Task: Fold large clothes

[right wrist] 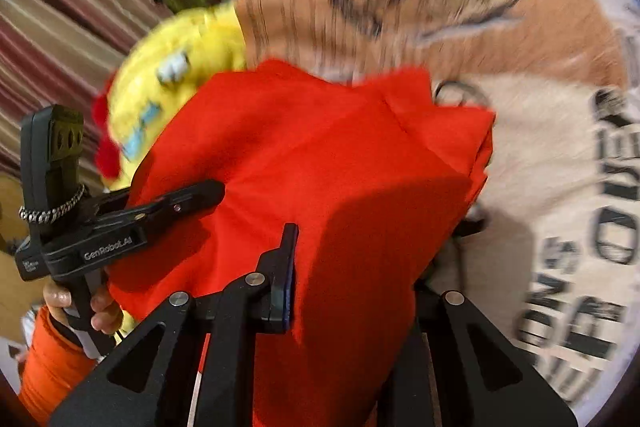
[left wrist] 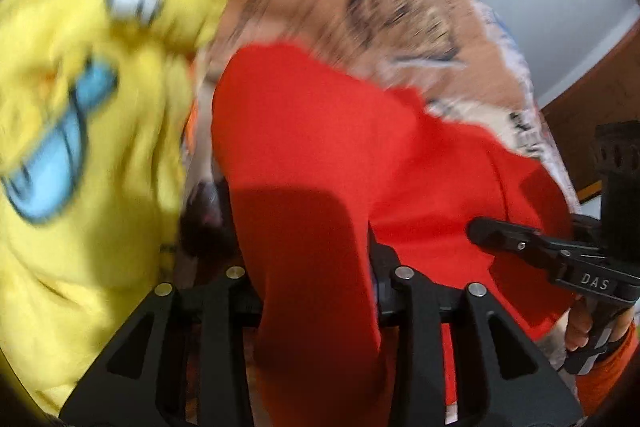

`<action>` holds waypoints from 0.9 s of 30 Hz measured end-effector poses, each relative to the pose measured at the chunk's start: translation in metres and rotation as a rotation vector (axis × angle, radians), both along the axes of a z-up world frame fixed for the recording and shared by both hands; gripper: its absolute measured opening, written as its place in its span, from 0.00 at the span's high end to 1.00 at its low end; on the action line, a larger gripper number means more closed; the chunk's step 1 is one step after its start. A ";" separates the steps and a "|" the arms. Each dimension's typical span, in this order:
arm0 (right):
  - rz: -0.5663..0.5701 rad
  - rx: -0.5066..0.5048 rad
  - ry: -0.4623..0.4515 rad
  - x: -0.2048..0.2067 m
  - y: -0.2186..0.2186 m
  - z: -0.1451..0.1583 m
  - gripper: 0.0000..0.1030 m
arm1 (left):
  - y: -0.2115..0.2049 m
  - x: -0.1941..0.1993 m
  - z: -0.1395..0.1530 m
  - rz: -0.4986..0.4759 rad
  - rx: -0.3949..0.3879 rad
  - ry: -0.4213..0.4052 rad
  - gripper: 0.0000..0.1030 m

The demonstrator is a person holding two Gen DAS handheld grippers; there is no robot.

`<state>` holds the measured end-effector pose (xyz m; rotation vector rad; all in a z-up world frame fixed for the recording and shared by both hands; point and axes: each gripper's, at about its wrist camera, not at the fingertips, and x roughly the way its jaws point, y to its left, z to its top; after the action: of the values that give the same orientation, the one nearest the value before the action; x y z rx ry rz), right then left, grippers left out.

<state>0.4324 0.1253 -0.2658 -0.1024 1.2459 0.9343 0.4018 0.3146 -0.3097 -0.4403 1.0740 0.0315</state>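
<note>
Over the printed tan blanket, both tools, left and right, are gripping the bright red cloth garment, carrying a fold; next, laying edges level.

The right tongs carry the letters "DAS" on their black body, the left tongs read "GenRobot.AI", and the tan printed blanket shows large black lettering, blurred past reading.
</note>
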 end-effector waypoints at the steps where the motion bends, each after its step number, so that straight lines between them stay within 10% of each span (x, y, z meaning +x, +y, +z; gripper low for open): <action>1: 0.009 -0.022 -0.023 -0.003 0.003 -0.004 0.81 | 0.003 -0.003 -0.003 0.003 -0.010 -0.009 0.58; 5: 0.009 -0.030 -0.043 -0.001 -0.004 -0.003 0.73 | 0.013 -0.013 -0.003 0.022 -0.030 0.000 0.37; 18: -0.094 0.040 -0.225 -0.026 -0.062 0.069 0.61 | -0.016 -0.075 0.060 -0.035 0.216 -0.071 0.31; 27: 0.062 -0.160 -0.320 -0.070 -0.036 0.019 0.58 | -0.017 -0.109 0.014 -0.023 0.211 0.018 0.20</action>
<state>0.3626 0.0892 -0.2466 -0.4036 1.0214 0.8327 0.2929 0.2979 -0.2952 -0.2378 1.0811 0.1270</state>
